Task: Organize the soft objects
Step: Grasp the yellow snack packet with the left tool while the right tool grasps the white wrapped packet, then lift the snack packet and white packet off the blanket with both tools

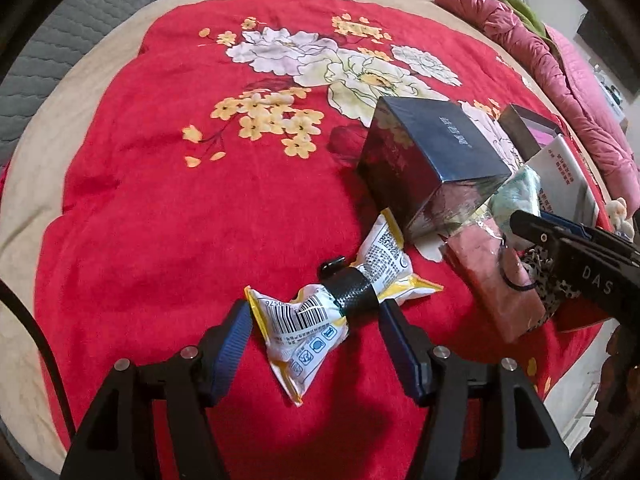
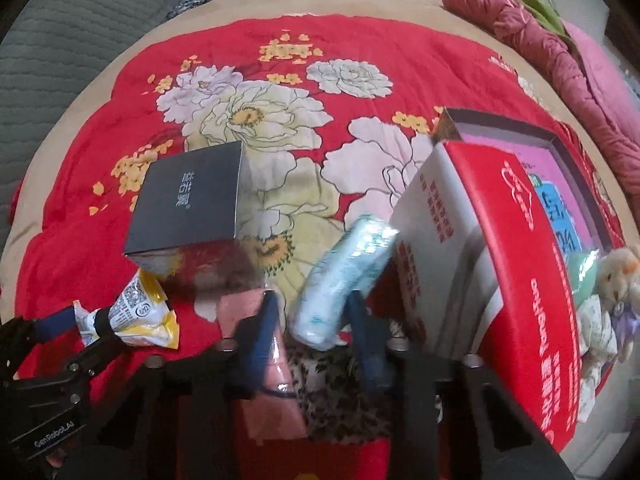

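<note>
A yellow-and-white snack packet (image 1: 316, 316) with a black band around its middle lies on the red flowered blanket (image 1: 180, 208). My left gripper (image 1: 315, 307) stands over it, jaws open, a blue finger on each side of the packet. The packet (image 2: 138, 312) and the left gripper's fingers (image 2: 58, 324) also show at the left of the right wrist view. My right gripper (image 2: 313, 304) is shut on a pale blue soft pack (image 2: 344, 272) that leans against a red-and-white carton (image 2: 500, 264). In the left wrist view the right gripper (image 1: 524, 222) reaches in from the right onto that pack (image 1: 516, 192).
A dark box (image 1: 432, 160) stands tilted behind the packet. A pink clear-wrapped bundle (image 1: 492, 280) and leopard-print cloth (image 2: 336, 392) lie under the right gripper. An open box with pink lining (image 2: 568, 168) and a plush toy (image 2: 616, 276) sit right. A pink quilt (image 1: 560, 64) borders the bed.
</note>
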